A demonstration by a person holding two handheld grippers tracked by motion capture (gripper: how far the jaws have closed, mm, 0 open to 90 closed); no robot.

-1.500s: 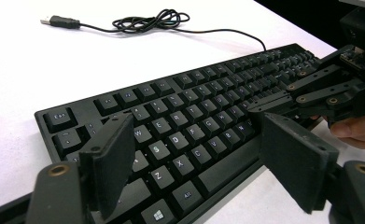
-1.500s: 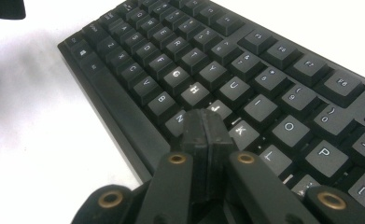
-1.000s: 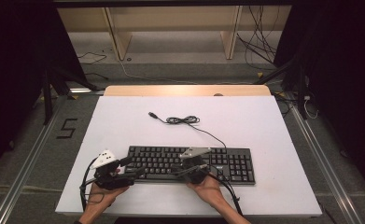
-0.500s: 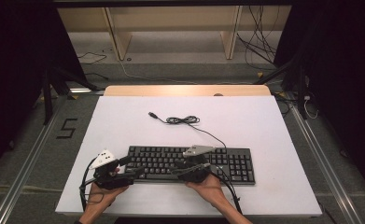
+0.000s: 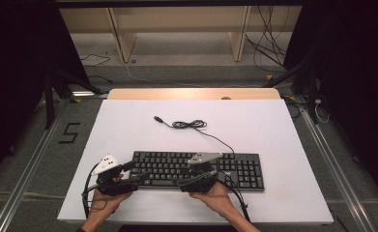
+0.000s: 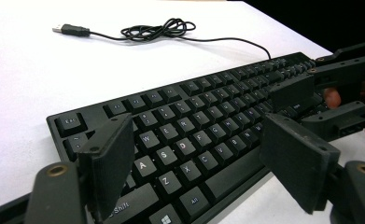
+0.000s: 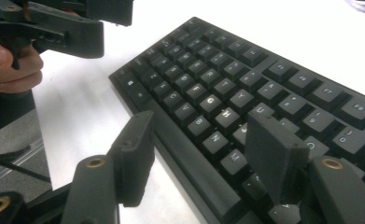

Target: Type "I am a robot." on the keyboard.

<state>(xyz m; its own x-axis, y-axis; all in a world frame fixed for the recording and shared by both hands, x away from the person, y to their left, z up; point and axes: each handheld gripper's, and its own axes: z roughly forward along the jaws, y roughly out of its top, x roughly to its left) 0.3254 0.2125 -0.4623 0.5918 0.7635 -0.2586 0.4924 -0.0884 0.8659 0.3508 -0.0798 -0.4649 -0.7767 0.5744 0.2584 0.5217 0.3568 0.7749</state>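
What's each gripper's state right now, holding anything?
Left gripper: open, jaws apart above the black plastic keyboard, holding nothing.
Right gripper: jaws have just been opening, now open astride the keyboard's front edge, gripping nothing.

A white rectangular table top [image 5: 283, 145] stood on a grey floor [image 5: 27, 145], with a pale wooden strip [image 5: 194, 94] running along its far edge. Beyond it rose a light wooden shelf unit [image 5: 177, 19] with two upright panels, lit brighter than the rest. Black cables [image 5: 273, 48] lay loose on the floor near it. Dark curtains [image 5: 12, 72] closed both sides. A black figure five [image 5: 69, 133] was marked on the floor beside metal rails [image 5: 22, 183].
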